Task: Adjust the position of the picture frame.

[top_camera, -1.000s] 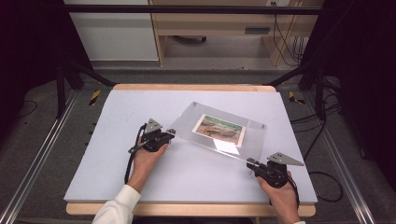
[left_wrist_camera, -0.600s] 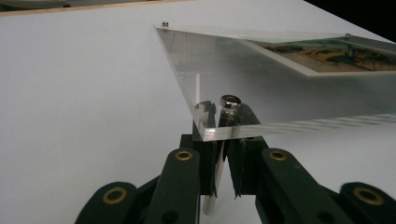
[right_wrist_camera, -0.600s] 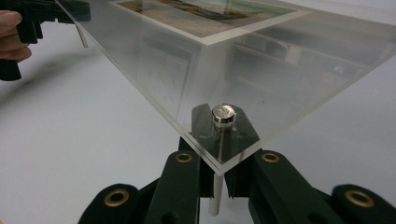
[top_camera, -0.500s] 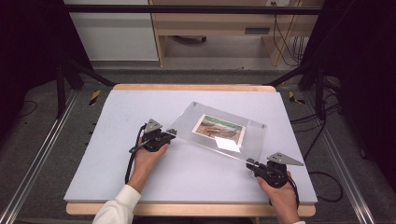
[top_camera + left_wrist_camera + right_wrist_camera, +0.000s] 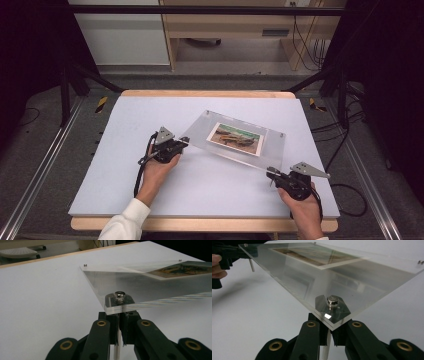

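- Clear acrylic photo frame (image 5: 235,141) held up off the white tabletop (image 5: 125,130), sitting roughly mid-table and a bit right of centre.
- Tilted too: corner on the left gripper's side a touch farther back, corner on the right gripper's side nearer the front edge.
- Left gripper (image 5: 183,141) clamped tight on the frame's near-left corner, jaws squeezed narrow with the thin post under that corner pinched between them.
- Same grip up close from the left gripper view (image 5: 119,326): silver standoff bolt (image 5: 119,295) right above the jaw tips, acrylic edge resting just over them.
- Right gripper (image 5: 272,174) clamped the same way on the opposite near corner, jaws pulled in narrow around the post below the plate.
- Right gripper view (image 5: 329,336) pretty much a mirror of it: another silver bolt (image 5: 332,301) poking up through the corner, double-layer acrylic edge just ahead of the jaws.
- Landscape-looking photo (image 5: 235,138) sandwiched in the middle of the frame, brownish and greenish tones, details too small to make out.
- Small bolts at the far corners as well, one spotted at (image 5: 85,265).
- Left hand (image 5: 159,170) wrapped around the gripper body, white sleeve (image 5: 125,225) coming in from the bottom edge.
- Right hand (image 5: 305,212) low at the front-right of the tabletop, close to the wooden edge.
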{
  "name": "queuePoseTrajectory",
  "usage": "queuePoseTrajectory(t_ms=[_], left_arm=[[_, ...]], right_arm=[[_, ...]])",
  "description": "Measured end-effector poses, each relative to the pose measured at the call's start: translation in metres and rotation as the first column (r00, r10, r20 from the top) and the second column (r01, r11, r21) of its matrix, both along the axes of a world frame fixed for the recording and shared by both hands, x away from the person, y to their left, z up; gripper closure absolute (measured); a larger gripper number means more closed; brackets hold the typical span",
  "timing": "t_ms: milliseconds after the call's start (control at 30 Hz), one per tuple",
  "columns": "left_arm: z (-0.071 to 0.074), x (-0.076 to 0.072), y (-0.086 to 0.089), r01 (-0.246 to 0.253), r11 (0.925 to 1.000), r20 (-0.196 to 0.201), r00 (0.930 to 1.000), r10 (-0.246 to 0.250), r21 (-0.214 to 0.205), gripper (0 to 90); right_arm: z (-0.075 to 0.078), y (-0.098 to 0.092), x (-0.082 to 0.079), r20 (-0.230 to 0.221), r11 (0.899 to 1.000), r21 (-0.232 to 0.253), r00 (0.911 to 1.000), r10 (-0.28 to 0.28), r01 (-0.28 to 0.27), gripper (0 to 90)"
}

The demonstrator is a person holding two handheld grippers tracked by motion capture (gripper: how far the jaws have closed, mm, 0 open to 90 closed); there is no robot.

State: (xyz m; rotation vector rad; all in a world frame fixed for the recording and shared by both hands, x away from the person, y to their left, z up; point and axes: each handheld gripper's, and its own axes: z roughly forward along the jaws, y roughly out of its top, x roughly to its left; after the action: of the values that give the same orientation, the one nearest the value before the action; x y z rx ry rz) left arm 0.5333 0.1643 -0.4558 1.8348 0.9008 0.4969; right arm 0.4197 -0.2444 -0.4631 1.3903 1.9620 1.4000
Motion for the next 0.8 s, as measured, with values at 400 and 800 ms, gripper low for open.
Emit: queuePoseTrajectory(t_ms=[400,800], left_arm=[[0.021,-0.017,0.007,-0.021,0.9987,0.054,0.9982,0.024,-0.047,84.2],[0.03,-0.027,0.029,-0.079,0.9945,0.071,0.994,0.084,-0.069,83.9]], right_arm=[[0.024,-0.005,0.003,0.057,1.0,0.022,0.9983,0.011,-0.013,82.9],[0.036,0.01,0.022,0.081,0.998,0.022,0.995,0.059,-0.061,81.9]])
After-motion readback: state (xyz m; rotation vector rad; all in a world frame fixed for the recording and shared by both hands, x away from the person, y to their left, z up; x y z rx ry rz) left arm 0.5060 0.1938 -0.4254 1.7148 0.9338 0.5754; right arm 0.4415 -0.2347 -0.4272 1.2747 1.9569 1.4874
